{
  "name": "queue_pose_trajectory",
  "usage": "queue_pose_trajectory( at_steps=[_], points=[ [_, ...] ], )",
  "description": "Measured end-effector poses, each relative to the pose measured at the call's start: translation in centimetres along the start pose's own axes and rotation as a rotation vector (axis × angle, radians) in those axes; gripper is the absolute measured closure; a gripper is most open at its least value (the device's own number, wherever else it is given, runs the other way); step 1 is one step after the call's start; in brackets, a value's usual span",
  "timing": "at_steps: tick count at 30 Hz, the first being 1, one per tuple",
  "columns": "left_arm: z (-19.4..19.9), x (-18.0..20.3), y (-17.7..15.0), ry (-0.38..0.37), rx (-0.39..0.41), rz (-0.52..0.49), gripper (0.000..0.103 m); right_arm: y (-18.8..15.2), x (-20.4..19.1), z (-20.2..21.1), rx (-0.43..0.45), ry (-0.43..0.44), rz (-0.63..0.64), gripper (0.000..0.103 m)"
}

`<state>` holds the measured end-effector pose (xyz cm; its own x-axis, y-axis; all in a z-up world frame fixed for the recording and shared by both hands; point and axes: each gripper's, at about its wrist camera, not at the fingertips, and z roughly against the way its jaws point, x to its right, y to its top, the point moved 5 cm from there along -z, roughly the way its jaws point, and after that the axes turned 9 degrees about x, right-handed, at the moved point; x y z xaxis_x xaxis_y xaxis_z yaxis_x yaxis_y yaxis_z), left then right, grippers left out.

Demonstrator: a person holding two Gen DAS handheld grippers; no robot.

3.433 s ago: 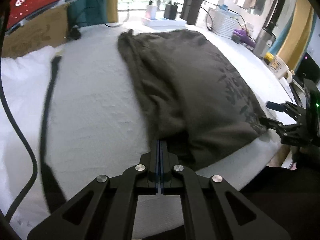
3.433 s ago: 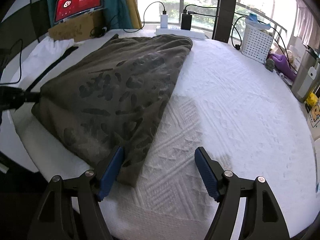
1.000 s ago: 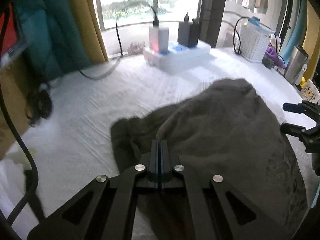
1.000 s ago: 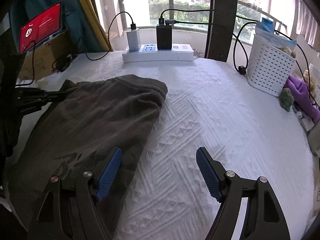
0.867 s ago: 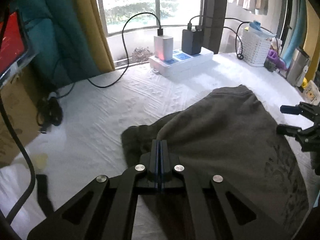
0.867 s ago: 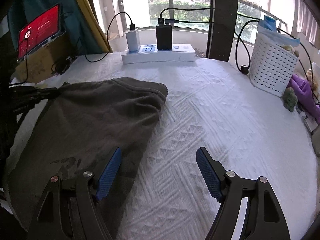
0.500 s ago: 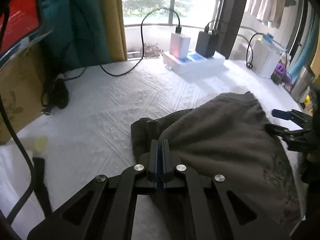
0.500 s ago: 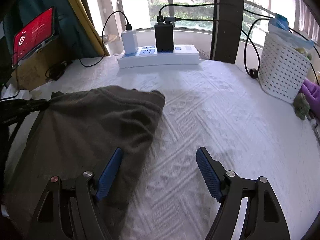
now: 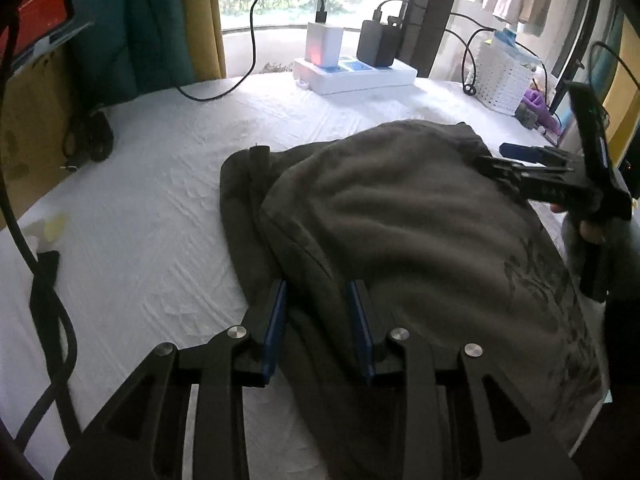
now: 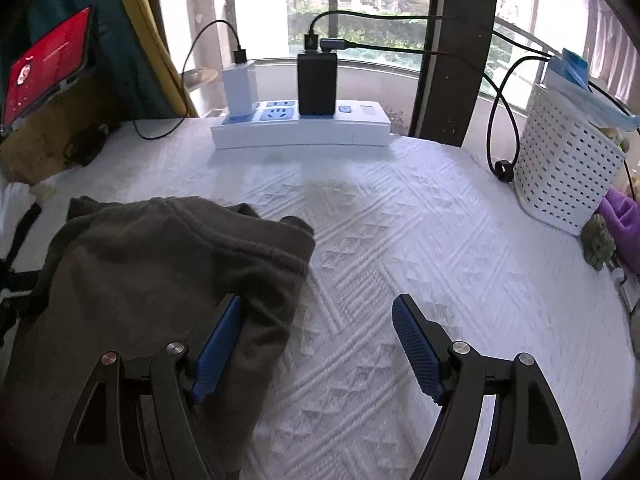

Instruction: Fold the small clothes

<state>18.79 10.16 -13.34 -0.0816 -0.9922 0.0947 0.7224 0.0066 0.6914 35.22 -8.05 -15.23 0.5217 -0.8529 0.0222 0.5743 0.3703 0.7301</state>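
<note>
A dark brown-grey garment (image 9: 408, 232) lies folded over on the white textured bed cover (image 9: 152, 184); it also shows in the right wrist view (image 10: 160, 264). My left gripper (image 9: 318, 304) is open, its blue pads either side of the garment's left folded edge. My right gripper (image 10: 316, 320) is wide open, its left pad resting on the garment's right edge, its right pad over bare cover. The right gripper also shows in the left wrist view (image 9: 520, 164) at the garment's far right corner.
A white power strip (image 10: 300, 126) with chargers stands at the far edge by the window. A white perforated basket (image 10: 560, 176) and purple cloth (image 10: 624, 216) are at the right. A cardboard box with a red-screened tablet (image 10: 44, 64) and black cables (image 9: 48, 304) are at the left.
My left gripper, shut on the garment's edge and carrying it forward over the rest, has opened and let it go. The garment now lies folded in half. My right gripper stayed open.
</note>
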Motion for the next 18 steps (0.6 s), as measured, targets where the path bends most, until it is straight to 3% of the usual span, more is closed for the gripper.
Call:
queue_pose_trajectory(
  at_steps=[9, 18],
  points=[
    [-0.3, -0.7, 0.3, 0.022, -0.005, -0.012, 0.072, 2.0, 0.4, -2.1, 0.007, -0.005, -0.003, 0.024],
    [1.5, -1.6, 1.6, -0.007, 0.051, 0.067, 0.069, 2.3, 0.5, -0.3, 0.030, -0.004, -0.024, 0.024]
  ],
)
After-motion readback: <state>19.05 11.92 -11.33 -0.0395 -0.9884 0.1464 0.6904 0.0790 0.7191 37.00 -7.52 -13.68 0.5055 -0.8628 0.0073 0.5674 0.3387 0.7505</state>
